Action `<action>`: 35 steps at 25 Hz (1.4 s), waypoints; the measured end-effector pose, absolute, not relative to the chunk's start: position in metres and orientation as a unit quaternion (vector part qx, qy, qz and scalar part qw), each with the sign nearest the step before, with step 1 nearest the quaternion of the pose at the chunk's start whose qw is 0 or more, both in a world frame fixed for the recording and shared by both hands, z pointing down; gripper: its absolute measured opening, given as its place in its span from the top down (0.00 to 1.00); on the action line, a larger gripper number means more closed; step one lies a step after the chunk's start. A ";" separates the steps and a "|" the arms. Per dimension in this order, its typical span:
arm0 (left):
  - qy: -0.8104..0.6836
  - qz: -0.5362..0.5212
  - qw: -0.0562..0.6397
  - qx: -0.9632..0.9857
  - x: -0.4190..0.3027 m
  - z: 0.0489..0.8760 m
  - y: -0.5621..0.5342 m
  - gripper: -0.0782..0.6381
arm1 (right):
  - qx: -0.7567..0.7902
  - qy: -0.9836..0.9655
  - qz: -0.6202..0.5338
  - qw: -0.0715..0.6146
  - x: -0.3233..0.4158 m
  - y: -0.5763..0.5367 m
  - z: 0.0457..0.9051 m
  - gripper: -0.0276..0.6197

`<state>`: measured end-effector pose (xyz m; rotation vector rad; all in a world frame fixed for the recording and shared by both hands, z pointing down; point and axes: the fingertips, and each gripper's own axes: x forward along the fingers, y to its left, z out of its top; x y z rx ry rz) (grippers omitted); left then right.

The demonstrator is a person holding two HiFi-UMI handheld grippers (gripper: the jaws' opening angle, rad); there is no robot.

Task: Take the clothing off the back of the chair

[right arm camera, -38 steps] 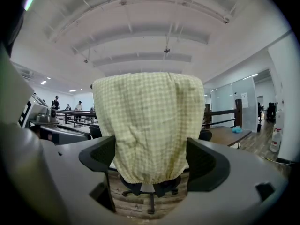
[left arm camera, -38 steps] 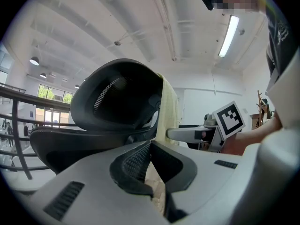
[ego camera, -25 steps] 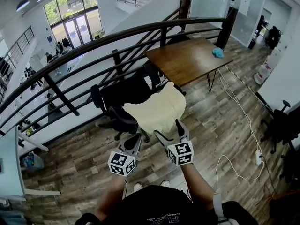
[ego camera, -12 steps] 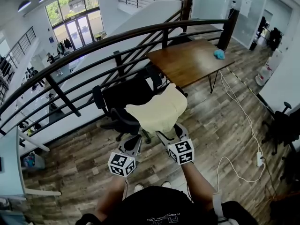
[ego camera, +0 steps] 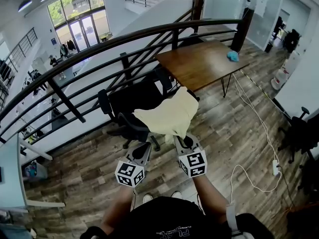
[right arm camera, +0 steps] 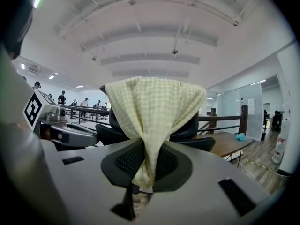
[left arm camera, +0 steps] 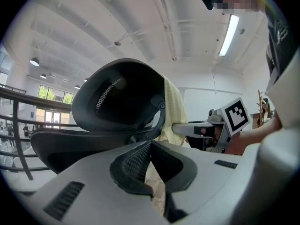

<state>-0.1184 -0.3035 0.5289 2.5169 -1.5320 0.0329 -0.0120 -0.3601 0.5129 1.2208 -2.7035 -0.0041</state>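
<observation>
A pale yellow checked garment (ego camera: 169, 116) hangs over the back of a black office chair (ego camera: 132, 101). My right gripper (ego camera: 182, 143) is at the garment's lower hem; its jaws are closing, and the right gripper view shows the cloth (right arm camera: 154, 107) bunched and pinched between the pads (right arm camera: 143, 172). My left gripper (ego camera: 142, 151) hangs just left of it, behind the chair back, with its jaws together on nothing (left arm camera: 150, 146). In the left gripper view the chair back (left arm camera: 122, 97) fills the middle and the garment's edge (left arm camera: 174, 107) hangs at its right side.
A dark curved railing (ego camera: 124, 41) runs behind the chair, with a drop beyond it. A wooden table (ego camera: 199, 63) with a blue cloth (ego camera: 232, 56) stands at the right. A white cable (ego camera: 259, 118) and power strip (ego camera: 274, 167) lie on the floor. Another chair (ego camera: 299, 128) is far right.
My right gripper's jaws, wide apart a second ago, have come together on the garment's lower hem, which is now gathered into them. My left gripper has not moved.
</observation>
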 end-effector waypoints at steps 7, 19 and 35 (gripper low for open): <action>-0.515 0.009 0.099 0.851 -0.122 0.527 -0.295 0.87 | 0.427 -0.900 -0.002 0.084 -0.007 -0.352 0.510 0.88; -0.493 0.005 0.108 0.864 -0.126 0.535 -0.276 0.88 | 0.479 -0.873 -0.015 0.088 0.017 -0.329 0.507 0.88; -0.445 0.008 0.124 0.887 -0.149 0.547 -0.231 0.88 | 0.548 -0.832 -0.023 0.089 0.019 -0.269 0.495 0.88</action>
